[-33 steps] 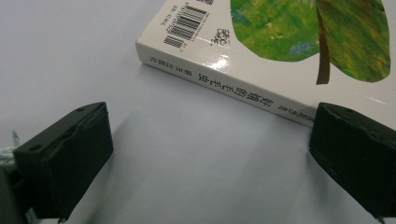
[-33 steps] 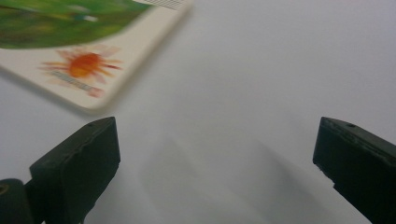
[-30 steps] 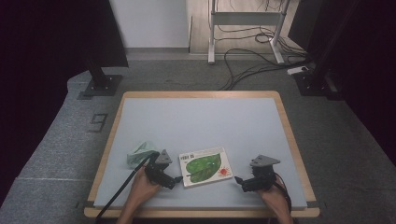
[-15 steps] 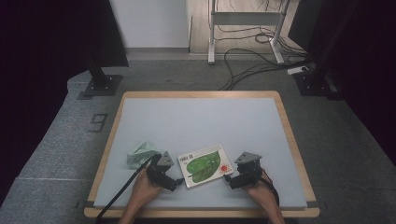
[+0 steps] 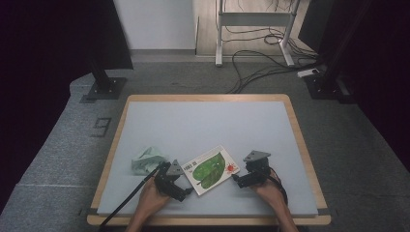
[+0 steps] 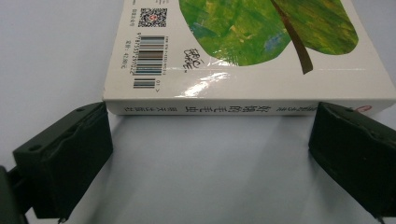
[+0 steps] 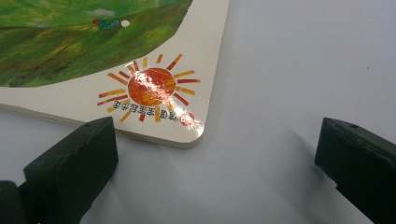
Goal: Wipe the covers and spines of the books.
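Observation:
A white board book [image 5: 211, 169] with a big green leaf and a red sun on its cover lies flat near the table's front edge. My left gripper [image 5: 185, 192] is open at the book's spine [image 6: 243, 108], its jaws spread almost the spine's full length and close to it. My right gripper [image 5: 235, 181] is open at the book's corner with the red sun [image 7: 152, 87]; that rounded corner [image 7: 194, 137] lies between its jaws, nearer the left one. Neither gripper holds anything.
A crumpled pale green cloth [image 5: 147, 160] lies left of the book, beside my left hand. The grey mat [image 5: 208, 121] with its wooden rim [image 5: 290, 111] stretches bare toward the back. Stands and cables sit on the floor beyond.
My right gripper has moved left toward the book's sun corner. My left gripper has shifted slightly right and nearer the front, closer to the spine. The book has stayed in place.

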`<action>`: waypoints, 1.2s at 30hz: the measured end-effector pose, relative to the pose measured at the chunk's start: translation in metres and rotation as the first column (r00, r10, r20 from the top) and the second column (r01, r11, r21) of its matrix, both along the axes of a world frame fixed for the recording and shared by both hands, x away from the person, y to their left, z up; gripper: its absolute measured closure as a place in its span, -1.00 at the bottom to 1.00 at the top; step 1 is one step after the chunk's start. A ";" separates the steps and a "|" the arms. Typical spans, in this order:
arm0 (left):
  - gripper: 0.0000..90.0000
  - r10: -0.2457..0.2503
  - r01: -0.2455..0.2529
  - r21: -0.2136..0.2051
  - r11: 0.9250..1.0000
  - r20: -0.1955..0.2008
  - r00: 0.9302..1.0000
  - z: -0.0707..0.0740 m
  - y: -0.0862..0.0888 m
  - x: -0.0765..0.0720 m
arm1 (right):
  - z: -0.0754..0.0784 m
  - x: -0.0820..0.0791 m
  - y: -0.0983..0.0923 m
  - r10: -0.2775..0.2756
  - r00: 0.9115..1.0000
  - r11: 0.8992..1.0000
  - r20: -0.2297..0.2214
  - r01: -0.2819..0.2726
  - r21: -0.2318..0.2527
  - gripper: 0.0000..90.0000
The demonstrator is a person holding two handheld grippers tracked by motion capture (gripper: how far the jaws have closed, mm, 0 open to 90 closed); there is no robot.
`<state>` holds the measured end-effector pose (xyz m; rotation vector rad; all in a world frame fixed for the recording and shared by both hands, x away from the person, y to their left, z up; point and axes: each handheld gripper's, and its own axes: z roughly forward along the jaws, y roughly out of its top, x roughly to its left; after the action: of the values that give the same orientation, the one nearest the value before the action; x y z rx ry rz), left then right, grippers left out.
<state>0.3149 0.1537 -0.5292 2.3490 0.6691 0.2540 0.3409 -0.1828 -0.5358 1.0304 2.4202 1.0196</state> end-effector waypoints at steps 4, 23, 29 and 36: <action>-1.00 0.017 -0.017 0.001 1.000 -0.006 1.000 0.000 -0.001 -0.004 | 0.002 -0.001 -0.001 0.027 1.000 1.000 -0.013 -0.027 0.004 -0.90; -1.00 0.001 -0.001 -0.003 1.000 -0.010 1.000 0.000 -0.008 -0.011 | 0.010 0.031 0.035 0.115 0.992 0.991 -0.048 -0.111 0.080 -1.00; -1.00 0.003 -0.003 -0.006 1.000 -0.012 1.000 0.000 -0.008 -0.011 | 0.005 0.045 0.048 0.131 0.987 0.986 -0.094 -0.120 0.116 -1.00; -1.00 0.003 -0.003 -0.006 1.000 -0.012 1.000 -0.001 -0.008 -0.011 | 0.005 0.048 0.056 0.139 0.983 0.980 -0.123 -0.119 0.158 -1.00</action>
<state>0.3036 0.1458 -0.5298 2.3457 0.6785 0.2399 0.3890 -0.1264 -0.5307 1.0310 2.5798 1.2294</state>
